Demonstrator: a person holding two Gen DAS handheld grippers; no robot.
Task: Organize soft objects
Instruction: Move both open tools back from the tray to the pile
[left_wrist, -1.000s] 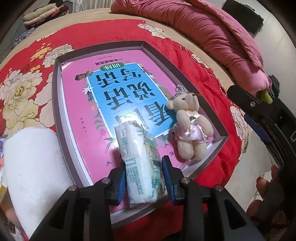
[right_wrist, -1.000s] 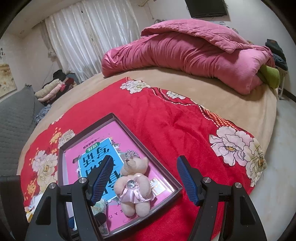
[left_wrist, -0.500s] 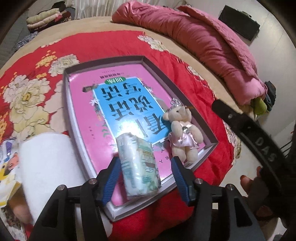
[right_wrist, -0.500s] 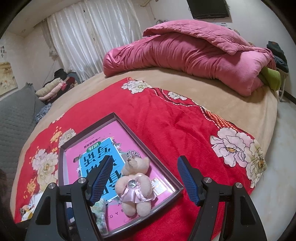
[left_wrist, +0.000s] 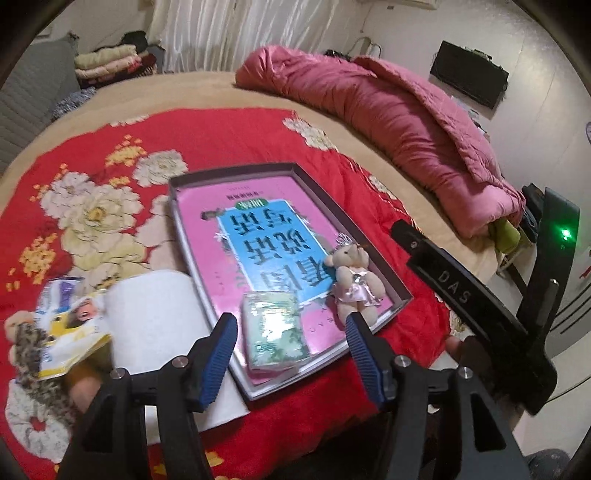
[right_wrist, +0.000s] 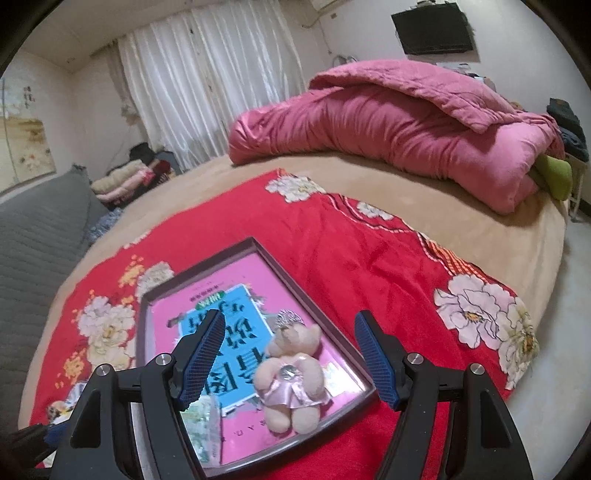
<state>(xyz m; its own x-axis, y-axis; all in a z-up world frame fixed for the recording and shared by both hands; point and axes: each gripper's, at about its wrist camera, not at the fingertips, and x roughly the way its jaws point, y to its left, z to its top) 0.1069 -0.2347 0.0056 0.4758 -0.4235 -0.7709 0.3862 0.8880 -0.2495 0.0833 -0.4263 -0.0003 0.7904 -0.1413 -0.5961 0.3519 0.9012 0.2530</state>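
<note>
A shallow dark-rimmed box (left_wrist: 317, 186) with a pink and blue printed bottom lies on the red floral blanket. Inside it lie a green-white tissue pack (left_wrist: 275, 330) and a small teddy bear in a pink dress (left_wrist: 352, 284). My left gripper (left_wrist: 290, 354) is open and empty, raised just behind the tissue pack. My right gripper (right_wrist: 290, 360) is open and empty, hovering above the bear (right_wrist: 291, 374); the box rim (right_wrist: 303, 291) and the tissue pack (right_wrist: 203, 424) show there too.
A white paper roll (left_wrist: 155, 325) lies left of the box, beside a yellow-white packet (left_wrist: 70, 332) and a leopard-print scrunchie (left_wrist: 33, 384). A pink quilt (right_wrist: 388, 122) is piled at the far side of the bed. The right gripper's body (left_wrist: 480, 306) stands right of the box.
My left gripper opened, let go of the tissue pack in the box, and pulled back and up. The right gripper stayed open above the bear.
</note>
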